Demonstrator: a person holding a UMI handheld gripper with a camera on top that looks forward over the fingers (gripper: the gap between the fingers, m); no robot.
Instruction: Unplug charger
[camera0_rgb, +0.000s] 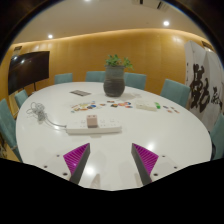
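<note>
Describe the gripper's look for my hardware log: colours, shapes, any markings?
The gripper has two dark grey fingers, each tapering forward, with a magenta triangular pad on its inner face. The pads carry fine ridged lines. No cables or sleeves show.

Warm, fairly dim room lit by small round recessed ceiling lights (166, 22) at one and eleven o'clock. Soft glare sheens the glossy white oval table (150, 128). Fisheye curvature bends everything outward; distant detail blurs.

Small items (118, 103) beyond the power strip (93, 126) are too tiny to identify.
</note>
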